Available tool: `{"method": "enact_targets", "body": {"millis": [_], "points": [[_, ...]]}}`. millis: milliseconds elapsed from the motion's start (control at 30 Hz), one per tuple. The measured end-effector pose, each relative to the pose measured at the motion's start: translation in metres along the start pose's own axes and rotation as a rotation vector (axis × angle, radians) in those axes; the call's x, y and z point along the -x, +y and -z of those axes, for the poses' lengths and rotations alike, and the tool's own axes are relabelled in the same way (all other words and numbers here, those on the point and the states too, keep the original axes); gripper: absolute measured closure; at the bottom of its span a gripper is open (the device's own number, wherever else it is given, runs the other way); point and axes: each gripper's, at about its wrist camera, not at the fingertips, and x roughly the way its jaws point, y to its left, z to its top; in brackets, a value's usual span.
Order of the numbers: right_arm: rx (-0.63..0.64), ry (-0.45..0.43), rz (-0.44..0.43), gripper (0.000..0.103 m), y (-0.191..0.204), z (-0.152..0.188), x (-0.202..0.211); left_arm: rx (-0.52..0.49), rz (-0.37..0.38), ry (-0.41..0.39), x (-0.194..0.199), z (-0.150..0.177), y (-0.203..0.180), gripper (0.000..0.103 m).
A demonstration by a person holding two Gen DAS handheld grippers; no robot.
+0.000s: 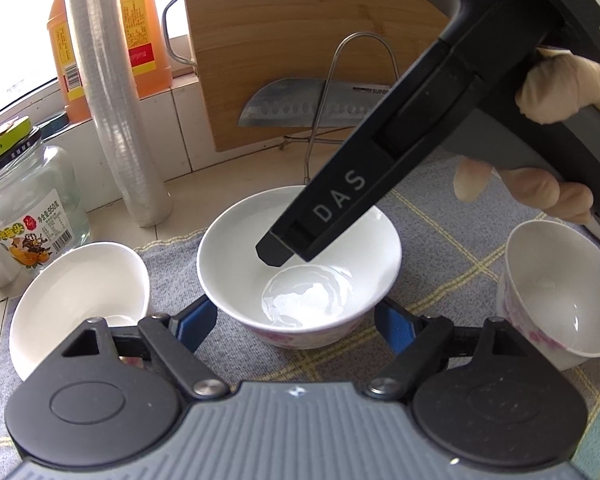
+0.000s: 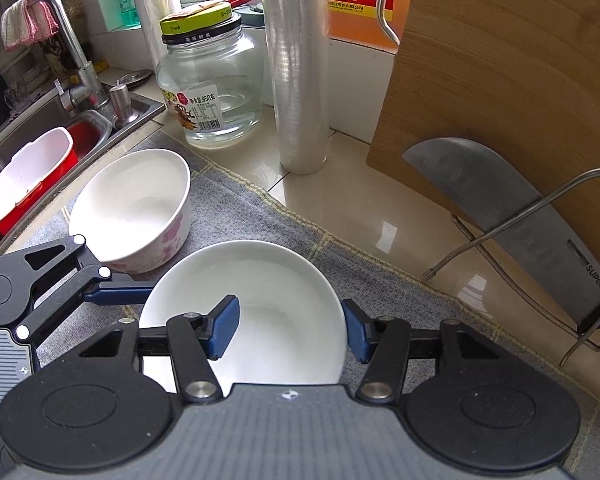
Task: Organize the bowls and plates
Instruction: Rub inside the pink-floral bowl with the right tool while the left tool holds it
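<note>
While the left gripper [image 1: 296, 330] holds its jaws released on either side of the middle bowl [image 1: 300, 264] on the grey cloth [image 2: 260, 216], the right gripper [image 2: 290, 330] straddles that bowl's rim, also released; left of it a second bowl [image 2: 134, 208] sits with nothing in it.

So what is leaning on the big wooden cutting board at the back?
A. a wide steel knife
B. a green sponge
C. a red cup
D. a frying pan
A: a wide steel knife with a broad grey blade leans against the big wooden cutting board, held by a thin wire rack.
</note>
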Motion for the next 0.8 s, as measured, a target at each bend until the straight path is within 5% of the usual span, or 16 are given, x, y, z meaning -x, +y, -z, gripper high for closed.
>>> {"method": "enact_targets", "body": {"millis": [800], "points": [[-0.046,-0.038,-0.038,0.043,0.013,0.015,0.046,-0.054,0.046,0.052,0.04,-0.013,-0.011,0.018]]}}
